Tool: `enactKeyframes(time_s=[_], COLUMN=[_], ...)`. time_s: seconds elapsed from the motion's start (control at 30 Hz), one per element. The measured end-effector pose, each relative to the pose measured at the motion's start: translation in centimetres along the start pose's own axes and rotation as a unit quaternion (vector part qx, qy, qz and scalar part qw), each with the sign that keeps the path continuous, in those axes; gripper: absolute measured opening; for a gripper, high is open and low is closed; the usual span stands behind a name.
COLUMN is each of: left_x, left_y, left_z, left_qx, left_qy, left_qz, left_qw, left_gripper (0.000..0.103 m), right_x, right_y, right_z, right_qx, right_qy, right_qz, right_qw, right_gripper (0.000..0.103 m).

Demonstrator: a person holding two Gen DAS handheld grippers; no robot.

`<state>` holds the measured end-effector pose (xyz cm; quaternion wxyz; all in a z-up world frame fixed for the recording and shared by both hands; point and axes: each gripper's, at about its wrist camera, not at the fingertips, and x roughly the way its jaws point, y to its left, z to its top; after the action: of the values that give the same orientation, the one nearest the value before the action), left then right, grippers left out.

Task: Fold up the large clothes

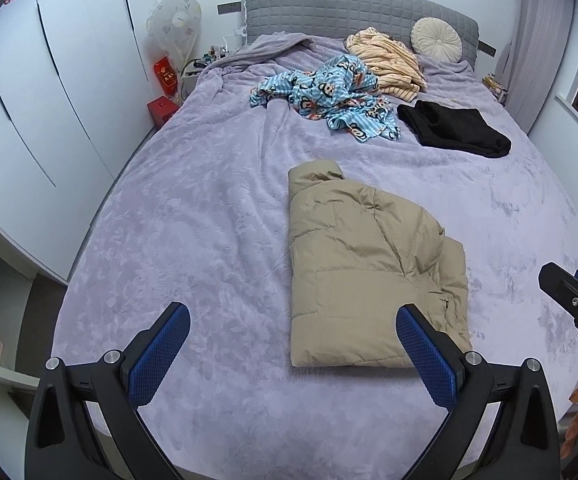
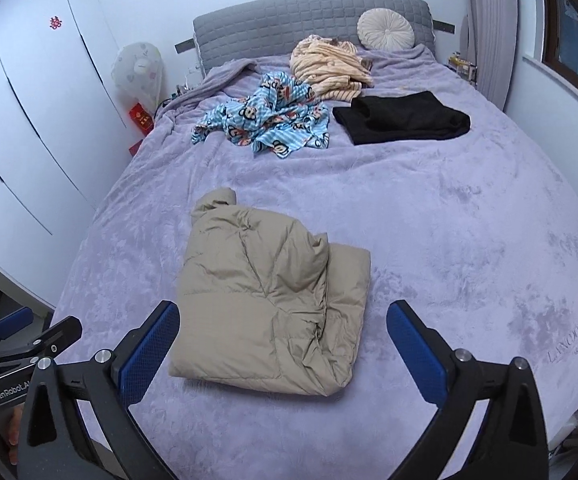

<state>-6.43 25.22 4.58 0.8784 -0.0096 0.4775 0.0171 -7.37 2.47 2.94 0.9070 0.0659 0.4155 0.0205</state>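
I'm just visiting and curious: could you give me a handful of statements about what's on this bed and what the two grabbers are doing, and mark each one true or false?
1. The tan puffer jacket lies folded on the purple blanket. True.
2. The right gripper is clamped on the jacket. False: its jaws stand wide open, above the jacket, holding nothing.
3. The black garment lies flat near the blue cartoon-print garment. True.
4. The blue cartoon-print garment is neatly folded. False: it lies in a crumpled heap.
5. The left gripper holds a sleeve. False: it is open and empty.
6. A round cream cushion leans against the grey headboard. True.
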Motion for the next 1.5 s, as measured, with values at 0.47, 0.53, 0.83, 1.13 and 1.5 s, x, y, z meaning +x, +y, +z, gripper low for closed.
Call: enactKeyframes(time_s=[0.47, 0.53, 0.83, 1.13, 1.5], left_x=[-4.4, -4.7, -4.9, -4.8, -4.8], left_y=[0.0, 0.0, -0.1, -0.1, 0.0], left_z=[0.7, 0.6, 0.5, 0.4, 0.5], left_qx=[-0.016, -0.017, -0.017, -0.018, -0.017], left_qy=[-0.047, -0.048, -0.049, -0.049, -0.049], left_qz=[0.007, 0.007, 0.006, 0.007, 0.007], left_qw=[0.9987, 0.9987, 0.9986, 0.9986, 0.9986], left_gripper=[0.103, 0.103, 0.103, 0.103, 0.103], right_x=[-2.4, -2.4, -2.5, -2.5, -2.5], right_y=[1.0, 1.0, 0.9, 0.8, 0.8], right_z=[1.5, 1.3, 1.1, 0.9, 0.9], right_qx=[-0.007, -0.003, -0.001, -0.001, -0.001], right_qy=[-0.008, -0.005, -0.004, -0.004, -0.003], right_qz=[0.003, 0.005, 0.006, 0.005, 0.006], right_qw=[1.000, 1.000, 1.000, 1.000, 1.000], right_gripper=[0.103, 0.103, 0.103, 0.103, 0.103])
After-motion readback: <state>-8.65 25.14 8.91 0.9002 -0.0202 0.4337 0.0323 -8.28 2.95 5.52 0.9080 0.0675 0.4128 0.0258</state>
